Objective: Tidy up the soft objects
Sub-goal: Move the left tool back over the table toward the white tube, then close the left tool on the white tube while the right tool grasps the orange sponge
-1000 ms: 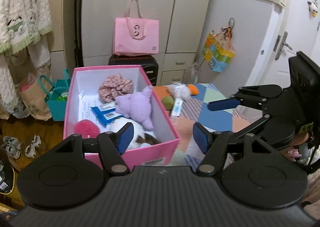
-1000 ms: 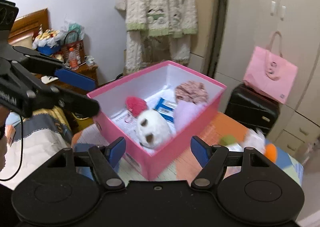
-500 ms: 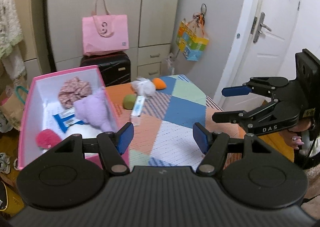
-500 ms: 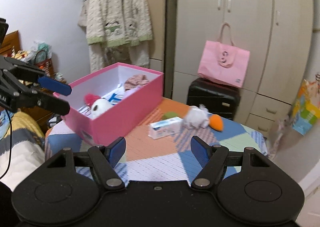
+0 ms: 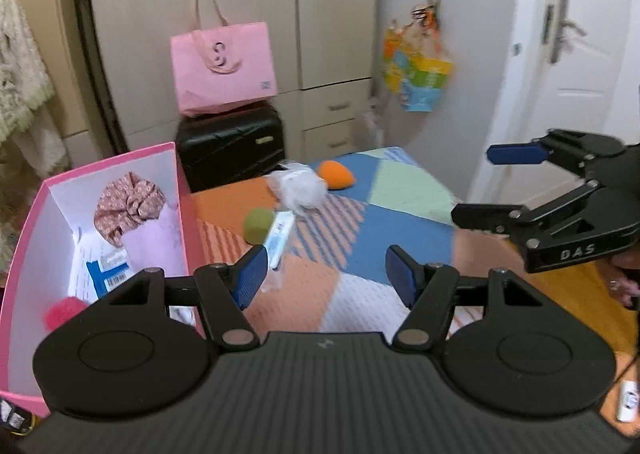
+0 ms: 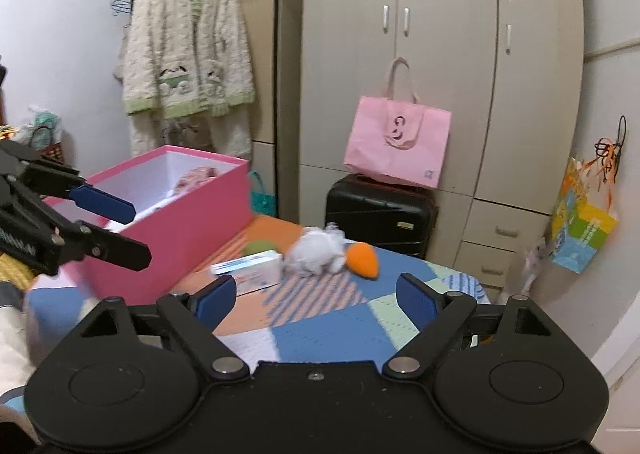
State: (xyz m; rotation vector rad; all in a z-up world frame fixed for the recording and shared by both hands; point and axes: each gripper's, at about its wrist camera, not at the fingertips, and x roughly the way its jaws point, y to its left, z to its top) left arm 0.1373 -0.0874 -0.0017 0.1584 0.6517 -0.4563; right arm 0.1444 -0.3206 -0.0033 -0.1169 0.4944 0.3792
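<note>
Wardrobe-side table [image 6: 320, 318]; box [image 5: 36, 238] contents left-view only

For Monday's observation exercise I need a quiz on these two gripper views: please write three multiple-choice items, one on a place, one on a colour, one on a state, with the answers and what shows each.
1. Where does the orange soft toy lie?
A. in the pink box
B. on the patchwork table cover
C. on the black suitcase

2. What colour is the tote bag on the suitcase?
A. pink
B. green
C. white

3. How do the left gripper and right gripper stand?
A. both shut on toys
B. left open, right shut
C. both open, holding nothing

Answers:
1 B: it rests on the table cover beside the white fluffy toy, outside the pink box.
2 A: the bag is plainly pink.
3 C: the table shows between both pairs of spread fingers.
</note>
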